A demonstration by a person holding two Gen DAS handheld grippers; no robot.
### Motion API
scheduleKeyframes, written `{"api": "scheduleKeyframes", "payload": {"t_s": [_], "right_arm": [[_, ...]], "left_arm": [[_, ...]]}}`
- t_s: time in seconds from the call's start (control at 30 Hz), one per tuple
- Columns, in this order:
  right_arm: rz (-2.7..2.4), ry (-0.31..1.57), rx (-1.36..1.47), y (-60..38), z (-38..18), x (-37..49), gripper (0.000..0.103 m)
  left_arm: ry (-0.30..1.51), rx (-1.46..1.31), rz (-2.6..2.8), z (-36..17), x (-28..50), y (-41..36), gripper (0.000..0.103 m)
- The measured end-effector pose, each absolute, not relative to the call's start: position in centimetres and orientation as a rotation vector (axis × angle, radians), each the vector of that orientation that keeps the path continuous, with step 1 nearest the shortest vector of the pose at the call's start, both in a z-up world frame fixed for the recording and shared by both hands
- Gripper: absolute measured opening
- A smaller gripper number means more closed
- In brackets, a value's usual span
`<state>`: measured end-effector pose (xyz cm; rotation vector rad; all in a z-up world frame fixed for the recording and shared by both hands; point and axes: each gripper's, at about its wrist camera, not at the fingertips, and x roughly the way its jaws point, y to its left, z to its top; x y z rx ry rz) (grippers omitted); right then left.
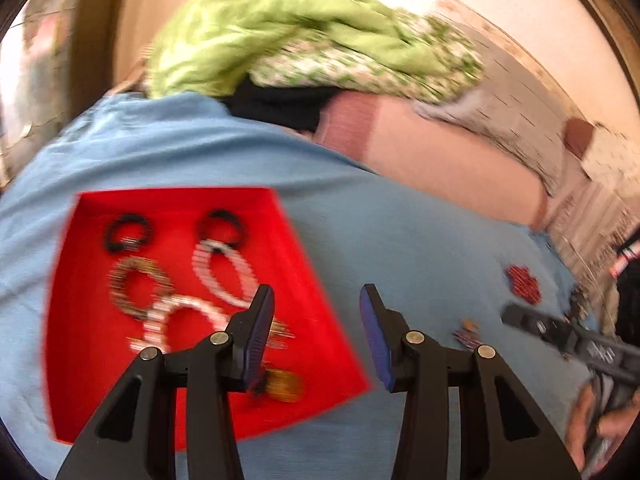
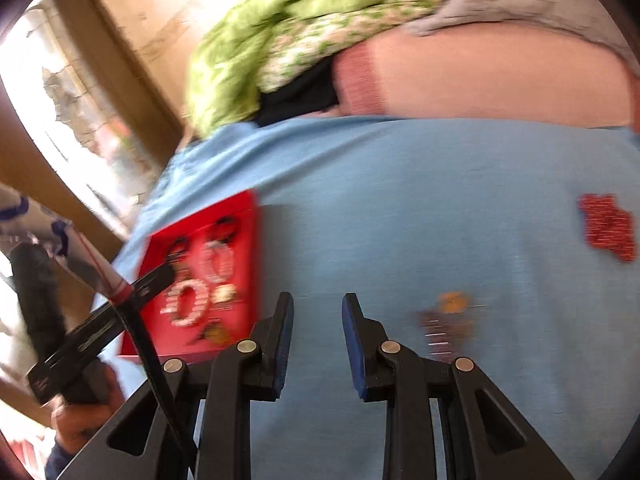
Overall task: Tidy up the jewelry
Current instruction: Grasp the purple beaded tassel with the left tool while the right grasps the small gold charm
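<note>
A red tray (image 1: 80, 360) lies on the blue cloth (image 1: 400, 240) and holds several bracelets: black ones (image 1: 128, 234), white beaded ones (image 1: 222, 276) and a bronze one (image 1: 138, 284). A gold piece (image 1: 286, 386) lies near its front edge. My left gripper (image 1: 316, 290) hovers over the tray's right edge, open and empty. My right gripper (image 2: 318, 298) is open over bare cloth, with nothing between its fingers. To its right lie a red beaded piece (image 2: 608, 226) and small orange-brown pieces (image 2: 452, 312). The tray (image 2: 246, 248) sits to its left.
A green quilt (image 1: 280, 36) is piled at the back on a pink mattress (image 1: 440, 152), beside grey fabric (image 1: 520, 112). A bright window (image 2: 60, 100) is at the left. Each view shows the other gripper held in a hand (image 2: 80, 412). Both views are blurred by motion.
</note>
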<state>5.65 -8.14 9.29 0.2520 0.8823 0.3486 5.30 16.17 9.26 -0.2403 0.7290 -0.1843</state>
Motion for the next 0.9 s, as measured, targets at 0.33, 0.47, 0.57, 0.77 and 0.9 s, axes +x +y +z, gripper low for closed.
{"api": "scheduleKeyframes", "payload": {"t_s": [0.33,0.47,0.57,0.77,0.9], "right_arm": [[0.24,0.975,0.289,-14.4,4.7,9.0,0.027],[0.228,1.002,0.23,-13.2,3.2,10.2,0.027],[0.241,1.022,0.197,-12.1,2.1,11.3,0.027],[0.229,1.02,0.098,-10.6,1.3,12.0,0.027],[0.234,1.027,0.088,-10.8,1.5,11.6,0.013]], "left_arm": [[0.854,-0.083,-0.396,6.1,5.2,5.0,0.043],[0.892,-0.067,-0.384,4.9,5.9,4.5,0.043],[0.905,-0.068,-0.374,4.6,6.3,4.7,0.043],[0.91,-0.074,-0.385,4.4,6.1,4.5,0.043],[0.917,-0.082,-0.397,4.3,6.6,4.2,0.043]]}}
